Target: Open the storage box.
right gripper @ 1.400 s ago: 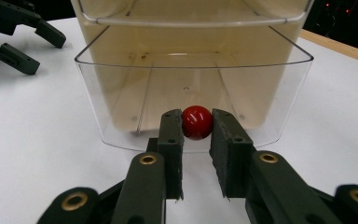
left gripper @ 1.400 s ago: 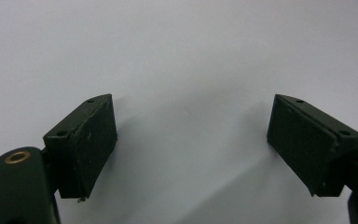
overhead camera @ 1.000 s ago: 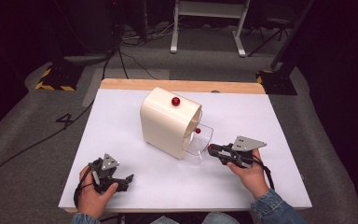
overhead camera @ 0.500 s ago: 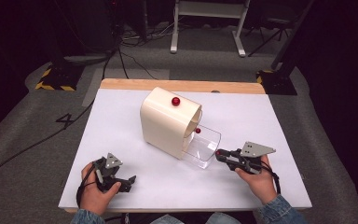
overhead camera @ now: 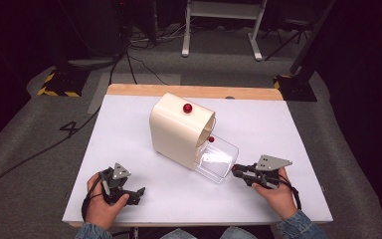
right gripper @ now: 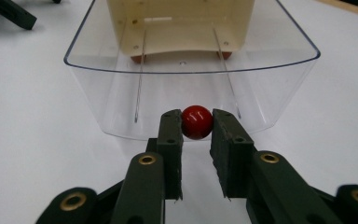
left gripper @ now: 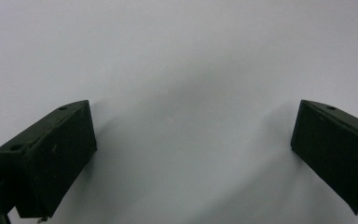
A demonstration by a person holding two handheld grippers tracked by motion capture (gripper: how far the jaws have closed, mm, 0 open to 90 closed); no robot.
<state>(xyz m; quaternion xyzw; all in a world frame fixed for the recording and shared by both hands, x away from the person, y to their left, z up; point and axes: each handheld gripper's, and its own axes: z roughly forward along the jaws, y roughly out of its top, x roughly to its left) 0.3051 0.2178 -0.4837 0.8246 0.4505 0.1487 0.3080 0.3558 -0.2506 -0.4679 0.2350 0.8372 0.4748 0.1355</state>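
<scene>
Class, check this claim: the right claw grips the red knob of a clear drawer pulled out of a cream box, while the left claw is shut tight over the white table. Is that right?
One detail is wrong. The left claw is open, its jaws wide apart over the white table, as the left gripper view shows. The rest holds: the right claw grips the red knob of the clear drawer pulled out of the cream box.

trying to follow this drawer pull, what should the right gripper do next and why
Probably keep drawing the right gripper straight back toward the person. Its jaws are shut on the red knob of the clear drawer, which already sticks partly out of the cream cabinet. The drawer's back end sits inside the cabinet, so a level, straight pull should slide it further. The left gripper rests open on the table.
</scene>
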